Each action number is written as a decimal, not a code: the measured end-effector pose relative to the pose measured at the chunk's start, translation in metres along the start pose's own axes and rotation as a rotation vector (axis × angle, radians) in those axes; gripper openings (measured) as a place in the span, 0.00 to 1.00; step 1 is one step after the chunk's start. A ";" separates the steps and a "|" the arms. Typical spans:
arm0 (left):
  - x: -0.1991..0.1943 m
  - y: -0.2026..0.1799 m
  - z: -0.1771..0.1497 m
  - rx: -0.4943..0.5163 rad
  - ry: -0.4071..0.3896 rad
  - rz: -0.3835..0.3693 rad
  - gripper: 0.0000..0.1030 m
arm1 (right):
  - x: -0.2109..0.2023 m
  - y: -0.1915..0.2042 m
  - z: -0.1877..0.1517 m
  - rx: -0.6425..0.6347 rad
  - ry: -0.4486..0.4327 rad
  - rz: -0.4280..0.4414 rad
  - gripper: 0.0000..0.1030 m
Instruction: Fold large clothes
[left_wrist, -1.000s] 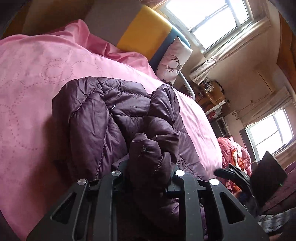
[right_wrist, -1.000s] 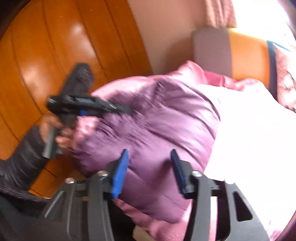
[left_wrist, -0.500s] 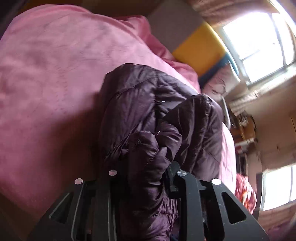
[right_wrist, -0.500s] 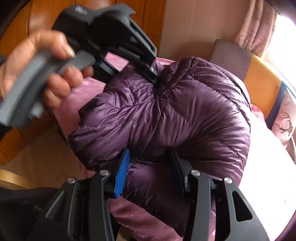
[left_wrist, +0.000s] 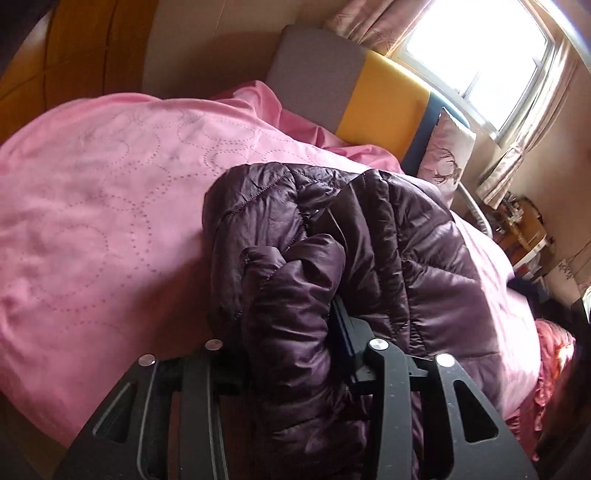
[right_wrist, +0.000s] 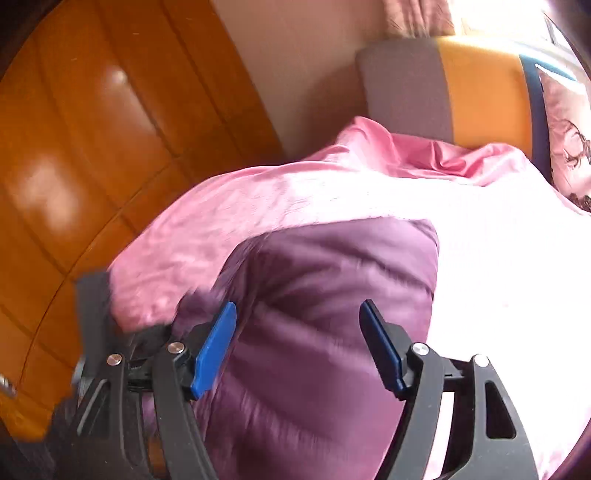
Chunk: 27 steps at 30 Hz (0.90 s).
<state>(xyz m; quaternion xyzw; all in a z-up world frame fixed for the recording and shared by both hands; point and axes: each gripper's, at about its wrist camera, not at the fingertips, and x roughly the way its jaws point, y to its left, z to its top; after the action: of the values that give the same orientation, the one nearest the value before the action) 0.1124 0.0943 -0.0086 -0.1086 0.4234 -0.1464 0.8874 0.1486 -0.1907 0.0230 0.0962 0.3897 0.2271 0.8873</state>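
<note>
Where light falls: pink bedspread (left_wrist: 110, 206), window (left_wrist: 480, 62).

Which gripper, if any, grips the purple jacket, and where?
A bunched fold at the puffer jacket's near edge sits between the left gripper's just-opening jaws. The right gripper has just opened; it holds nothing.

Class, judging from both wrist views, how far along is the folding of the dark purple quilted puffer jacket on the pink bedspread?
Done: the dark purple quilted puffer jacket lies bundled into a compact mound on the pink bedspread.
In hand: a padded fold sits between the left gripper jaws, which have just been opening. The right gripper has just opened wide, pads clear of the fabric.
Left: releasing and neatening the bundle, probably.
</note>
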 end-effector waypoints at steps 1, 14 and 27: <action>0.001 0.000 -0.001 0.009 -0.007 0.008 0.38 | 0.015 -0.003 0.009 0.011 0.022 -0.032 0.67; 0.026 0.025 -0.027 0.006 -0.016 -0.035 0.40 | 0.112 0.029 -0.021 -0.046 0.120 -0.123 0.85; 0.025 0.043 -0.029 -0.013 -0.021 -0.119 0.46 | 0.063 -0.077 -0.101 0.372 0.144 0.279 0.98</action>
<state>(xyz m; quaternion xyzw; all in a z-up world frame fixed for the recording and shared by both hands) 0.1119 0.1238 -0.0577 -0.1407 0.4078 -0.1950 0.8808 0.1364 -0.2285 -0.1132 0.2945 0.4699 0.2779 0.7844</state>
